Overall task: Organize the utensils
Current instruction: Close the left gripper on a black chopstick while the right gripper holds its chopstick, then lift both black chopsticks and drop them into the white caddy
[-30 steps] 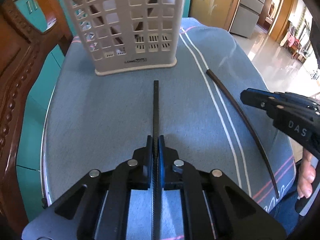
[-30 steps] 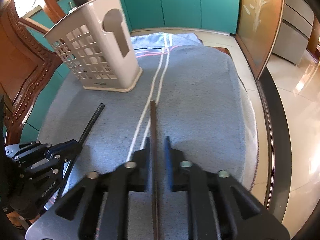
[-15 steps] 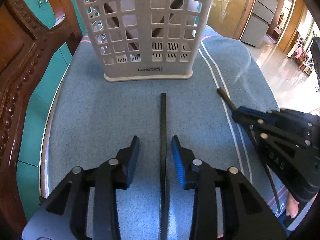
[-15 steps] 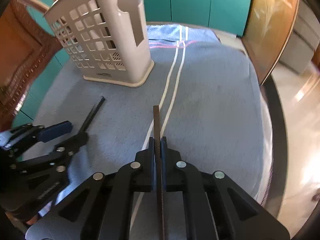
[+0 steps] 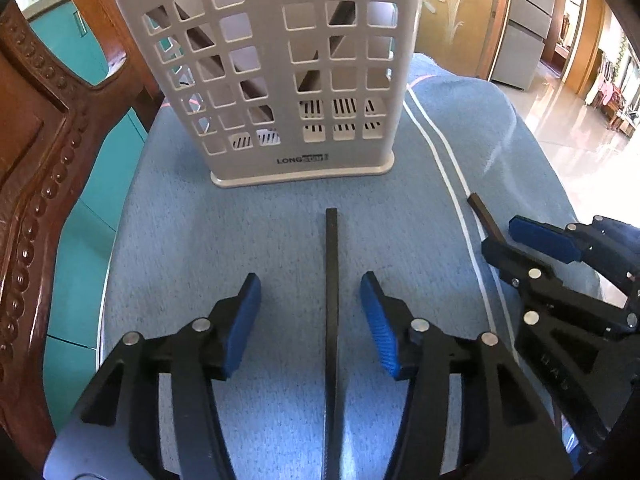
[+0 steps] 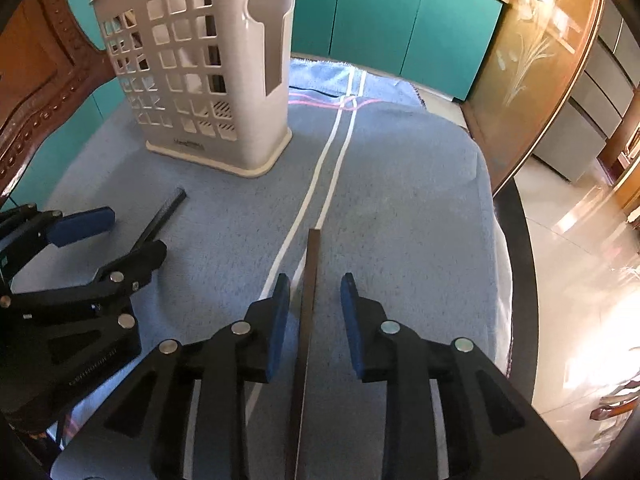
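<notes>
A black chopstick (image 5: 331,280) lies on the blue cloth (image 5: 248,240), pointing at the cream utensil basket (image 5: 280,80). My left gripper (image 5: 310,292) is open, its blue pads on either side of the stick without touching it. A brown chopstick (image 6: 310,280) lies between the open pads of my right gripper (image 6: 315,292). The basket (image 6: 208,80) stands at the back left in the right wrist view. The right gripper shows in the left wrist view (image 5: 520,240), the left gripper in the right wrist view (image 6: 116,236), and the black chopstick (image 6: 166,212) beside it.
A carved wooden chair back (image 5: 36,160) stands at the left. Teal cabinets (image 6: 380,20) are behind the table. The dark table rim (image 6: 516,240) and the tiled floor (image 6: 580,220) lie to the right. White stripes (image 6: 324,168) run along the cloth.
My left gripper opened off the black chopstick and widened further. My right gripper closed on the brown chopstick half a second ago and is now open again. Both cameras moved closer to the basket.
</notes>
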{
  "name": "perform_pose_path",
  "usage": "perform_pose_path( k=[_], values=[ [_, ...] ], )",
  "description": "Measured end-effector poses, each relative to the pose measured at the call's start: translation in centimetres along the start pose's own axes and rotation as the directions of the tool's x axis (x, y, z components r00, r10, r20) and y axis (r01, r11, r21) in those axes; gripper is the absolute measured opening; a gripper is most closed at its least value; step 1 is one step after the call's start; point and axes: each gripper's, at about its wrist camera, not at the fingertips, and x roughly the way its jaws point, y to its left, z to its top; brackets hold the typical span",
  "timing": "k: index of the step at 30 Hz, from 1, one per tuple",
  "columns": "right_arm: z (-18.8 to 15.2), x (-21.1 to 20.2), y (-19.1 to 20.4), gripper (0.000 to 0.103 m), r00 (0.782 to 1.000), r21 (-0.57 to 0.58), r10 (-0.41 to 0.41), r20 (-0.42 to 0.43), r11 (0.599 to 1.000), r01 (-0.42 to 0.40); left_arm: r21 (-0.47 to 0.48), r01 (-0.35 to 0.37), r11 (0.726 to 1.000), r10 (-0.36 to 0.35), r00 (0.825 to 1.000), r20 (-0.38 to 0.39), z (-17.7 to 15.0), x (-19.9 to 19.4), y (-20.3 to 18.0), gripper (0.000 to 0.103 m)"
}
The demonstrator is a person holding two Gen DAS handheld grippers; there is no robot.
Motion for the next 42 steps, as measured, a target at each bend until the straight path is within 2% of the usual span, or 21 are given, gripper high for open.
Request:
perform_pose_path(
  k=[3,5,6,7,8,9,10,11,15,17,20,23,27,31,34,36,37,39,40,41,42],
  values=[
    [0.2,0.1,-0.5,0.028,1.0,0.022,0.018,-0.005,1.0,-0.018,-0.011,0.0,1.0,0.0,1.0,0.003,0.0,-0.1,0.5,0.055],
    [0.4,0.2,-0.6,0.021,0.999,0.026,0.032,-0.007,0.999,-0.032,-0.009,0.0,1.0,0.0,1.0,0.002,-0.1,0.0,0.6,0.055],
    [0.5,0.3,-0.7,0.009,0.999,0.027,0.042,-0.006,0.999,-0.042,-0.017,0.026,1.0,-0.026,1.0,-0.003,0.0,0.0,0.7,0.046],
    [0.5,0.3,-0.7,0.008,0.998,0.031,0.066,-0.009,0.997,-0.066,-0.038,0.068,0.997,-0.068,0.998,-0.01,0.1,0.0,1.0,0.039],
    [0.5,0.3,-0.8,0.007,0.997,0.037,0.075,-0.009,0.997,-0.074,-0.044,0.073,0.996,-0.074,0.997,-0.013,0.2,0.1,1.1,0.037],
    [0.5,0.3,-0.9,0.007,0.997,0.037,0.082,-0.006,0.996,-0.082,-0.037,0.068,0.997,-0.068,0.998,-0.012,0.3,0.2,1.2,0.028],
    [0.5,0.3,-1.0,0.007,0.996,0.043,0.094,-0.002,0.995,-0.094,-0.03,0.074,0.997,-0.075,0.997,-0.009,0.3,0.1,1.2,0.013],
    [0.6,0.2,-1.1,0.007,0.994,0.055,0.11,0.003,0.992,-0.11,-0.033,0.084,0.996,-0.084,0.996,-0.008,0.4,0.1,1.1,0.007],
    [1.0,-2.6,-1.4,0.007,0.985,0.051,0.131,0.116,0.989,-0.138,-0.04,0.074,0.996,-0.073,0.997,0.017,0.6,-0.1,1.9,0.007],
    [1.1,-4.9,-1.7,0.007,0.973,0.044,0.144,0.181,0.987,-0.154,-0.046,0.073,0.996,-0.07,0.995,0.07,0.7,-1.9,2.3,0.007],
    [1.1,-9.3,-2.9,0.007,0.936,0.036,0.193,0.293,0.977,-0.212,-0.039,0.073,0.997,-0.066,0.986,0.155,0.8,-5.3,2.9,0.007],
    [1.1,-13.5,-4.0,0.007,0.9,0.024,0.222,0.376,0.968,-0.248,-0.033,0.091,0.995,-0.079,0.962,0.261,0.7,-10.0,3.8,0.007],
    [1.3,-18.5,-5.4,0.007,0.844,0.01,0.275,0.46,0.949,-0.315,-0.034,0.108,0.994,-0.087,0.919,0.385,0.5,-16.3,5.1,0.007],
    [3.3,-23.0,-6.7,0.007,0.771,-0.003,0.333,0.543,0.919,-0.395,-0.049,0.121,0.991,-0.079,0.853,0.516,1.7,-22.8,7.4,0.007],
    [6.0,-25.5,-7.0,0.007,0.707,-0.008,0.341,0.62,0.904,-0.428,-0.069,0.153,0.986,-0.08,0.788,0.61,3.7,-26.3,9.3,0.007],
    [7.4,-26.8,-7.0,0.007,0.657,0.003,0.321,0.682,0.897,-0.442,-0.093,0.143,0.985,-0.047,0.751,0.659,5.2,-27.7,10.1,0.007],
    [8.4,-27.1,-7.0,0.007,0.618,0.013,0.303,0.725,0.892,-0.453,-0.115,0.138,0.984,-0.02,0.719,0.695,6.1,-28.3,10.6,0.007],
    [9.3,-27.4,-7.1,0.007,0.577,0.04,0.274,0.769,0.881,-0.471,-0.143,0.15,0.978,0.005,0.671,0.742,7.1,-28.6,11.0,0.007],
    [10.0,-27.1,-7.3,0.007,0.546,0.058,0.242,0.802,0.879,-0.474,-0.161,0.168,0.973,0.02,0.631,0.775,7.6,-28.5,11.4,0.007],
    [10.4,-26.7,-7.0,0.007,0.529,0.077,0.201,0.825,0.886,-0.456,-0.174,0.18,0.968,0.03,0.606,0.795,7.7,-28.1,11.6,0.007],
    [10.6,-26.4,-6.7,0.007,0.528,0.095,0.168,0.833,0.895,-0.435,-0.194,0.188,0.963,0.05,0.584,0.81,8.0,-27.6,11.8,0.007]
  ],
)
